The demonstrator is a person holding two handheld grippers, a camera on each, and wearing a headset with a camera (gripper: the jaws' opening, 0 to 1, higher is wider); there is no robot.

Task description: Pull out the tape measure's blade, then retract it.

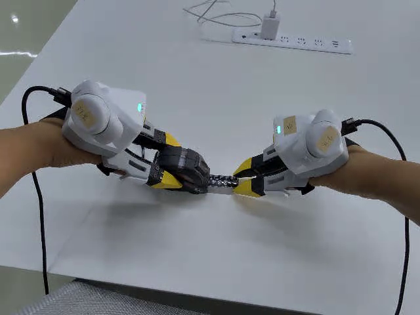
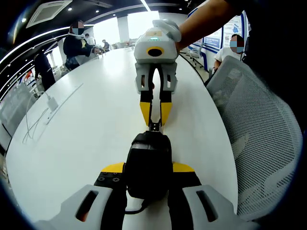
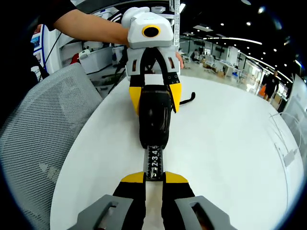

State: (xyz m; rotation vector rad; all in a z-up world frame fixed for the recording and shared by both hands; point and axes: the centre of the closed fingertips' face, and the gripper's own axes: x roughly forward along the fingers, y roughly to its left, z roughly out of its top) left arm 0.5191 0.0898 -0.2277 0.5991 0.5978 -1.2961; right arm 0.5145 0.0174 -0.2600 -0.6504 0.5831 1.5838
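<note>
A black tape measure (image 1: 183, 169) rests on the white table (image 1: 216, 79), with my left gripper (image 1: 165, 164) shut on its case. In the left gripper view the case (image 2: 148, 163) sits between the yellow-tipped fingers (image 2: 114, 167). A short length of blade (image 1: 221, 180) sticks out to the right, and my right gripper (image 1: 243, 178) is shut on its end. The right gripper view shows the blade (image 3: 154, 162) with printed numbers running from the case (image 3: 154, 115) to the fingertips (image 3: 132, 178). The two grippers face each other, close together.
A white power strip (image 1: 293, 41) with a plugged charger and cables lies at the table's far edge. Black cables trail from both grippers. A grey mesh chair (image 2: 254, 139) stands beside the table. People sit further along the table (image 2: 76, 40).
</note>
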